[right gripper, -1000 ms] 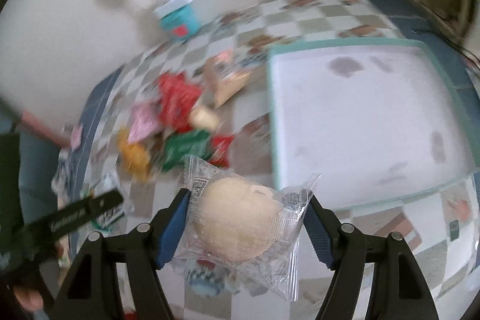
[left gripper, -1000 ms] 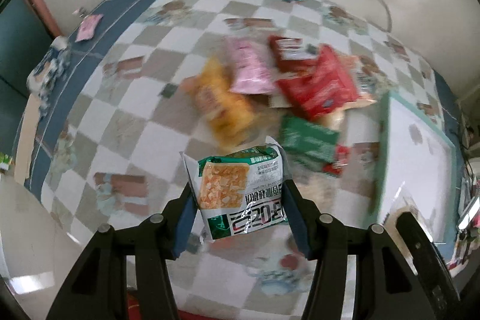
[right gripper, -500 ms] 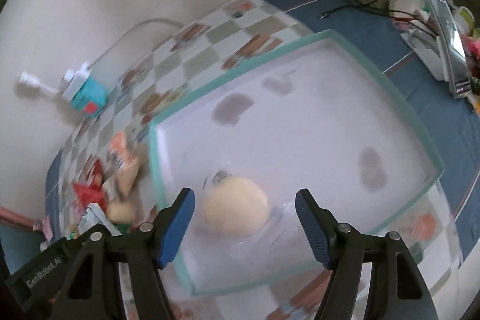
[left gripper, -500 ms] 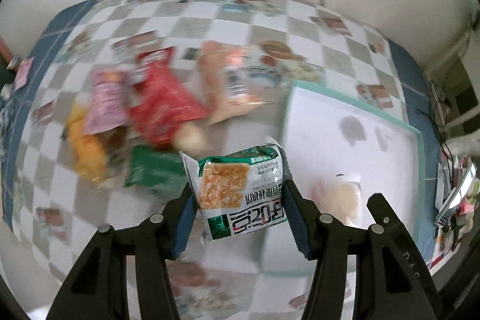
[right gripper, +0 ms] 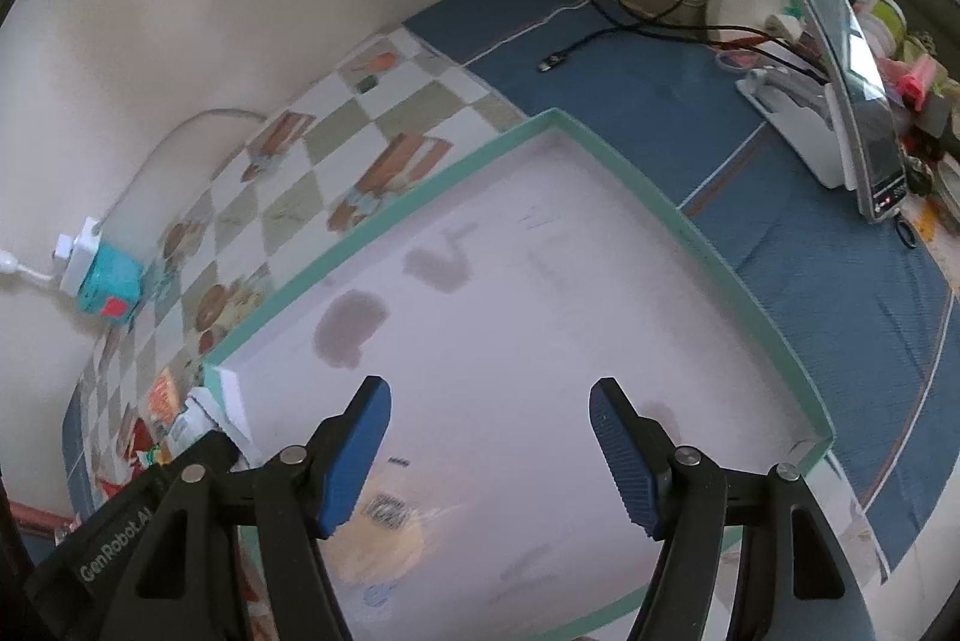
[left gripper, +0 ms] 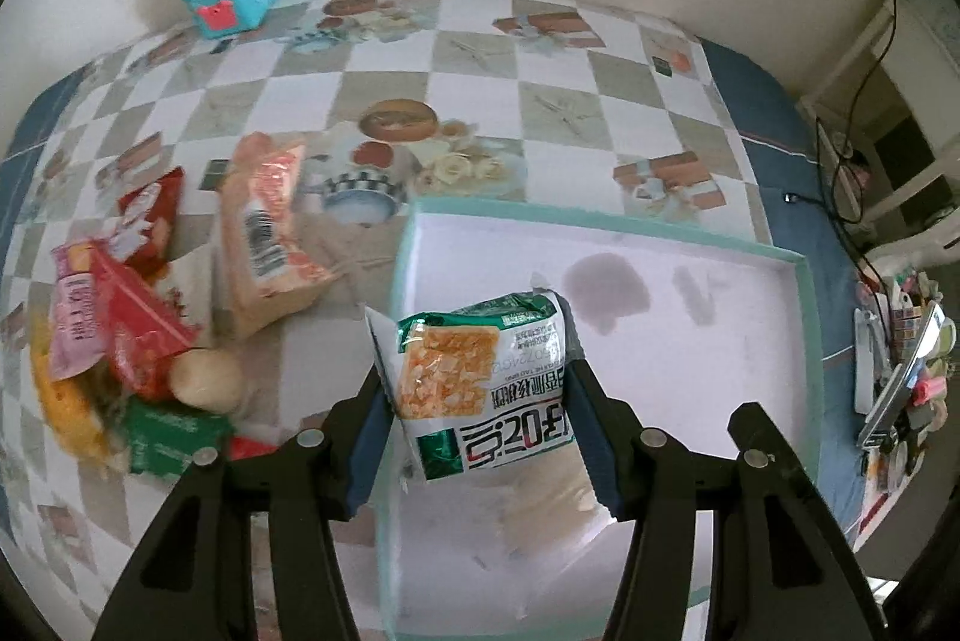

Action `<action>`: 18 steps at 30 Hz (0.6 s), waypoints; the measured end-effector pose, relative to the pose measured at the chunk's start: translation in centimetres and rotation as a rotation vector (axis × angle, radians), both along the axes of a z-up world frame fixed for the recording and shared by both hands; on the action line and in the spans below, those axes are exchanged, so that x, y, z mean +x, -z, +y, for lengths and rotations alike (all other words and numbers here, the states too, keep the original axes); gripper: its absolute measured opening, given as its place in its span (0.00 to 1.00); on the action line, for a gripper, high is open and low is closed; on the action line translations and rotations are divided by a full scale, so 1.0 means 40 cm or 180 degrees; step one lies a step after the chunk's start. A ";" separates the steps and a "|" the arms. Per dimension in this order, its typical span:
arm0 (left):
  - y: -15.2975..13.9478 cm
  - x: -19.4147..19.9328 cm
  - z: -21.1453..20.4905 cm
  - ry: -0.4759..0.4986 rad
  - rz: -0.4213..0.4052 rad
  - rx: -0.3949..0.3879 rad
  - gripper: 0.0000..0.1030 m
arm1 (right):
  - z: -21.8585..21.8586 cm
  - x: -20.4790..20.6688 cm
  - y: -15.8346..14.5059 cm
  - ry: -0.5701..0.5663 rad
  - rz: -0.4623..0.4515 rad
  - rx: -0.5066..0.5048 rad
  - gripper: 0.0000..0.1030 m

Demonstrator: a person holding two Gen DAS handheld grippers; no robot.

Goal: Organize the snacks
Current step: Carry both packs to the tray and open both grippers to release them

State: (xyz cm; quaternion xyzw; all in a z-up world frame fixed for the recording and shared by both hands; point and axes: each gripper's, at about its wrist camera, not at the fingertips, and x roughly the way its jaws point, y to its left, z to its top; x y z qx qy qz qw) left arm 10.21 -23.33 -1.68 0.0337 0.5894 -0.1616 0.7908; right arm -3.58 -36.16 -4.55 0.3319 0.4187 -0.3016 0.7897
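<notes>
Glossy foil cracker packet [left gripper: 480, 377], matt white tray [left gripper: 690, 245]

Two wrist fisheyes, steeply downward, close over one shared tray [left gripper: 600, 221] [right gripper: 648, 185].

Left gripper [left gripper: 480, 419] jaws just opening, green cracker packet [left gripper: 480, 383] between fingers [left gripper: 591, 437], above white tray [left gripper: 807, 341].

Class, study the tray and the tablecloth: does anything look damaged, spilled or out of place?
The white tray has dark blotches on its floor, like stains. Snack packets lie heaped untidily beside it.
</notes>
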 end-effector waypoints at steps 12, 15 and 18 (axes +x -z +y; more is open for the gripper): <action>-0.075 0.023 0.146 -0.0430 -0.0079 0.0084 0.78 | 0.017 -0.006 -0.024 -0.0063 0.0071 0.0002 0.71; -0.090 0.027 0.230 -0.0655 -0.0181 0.0266 0.93 | 0.049 0.002 -0.045 -0.0165 0.0072 -0.0069 0.71; -0.093 0.023 0.313 -0.0823 -0.0236 0.0433 0.94 | 0.087 0.010 -0.058 -0.0277 0.0101 -0.0152 0.77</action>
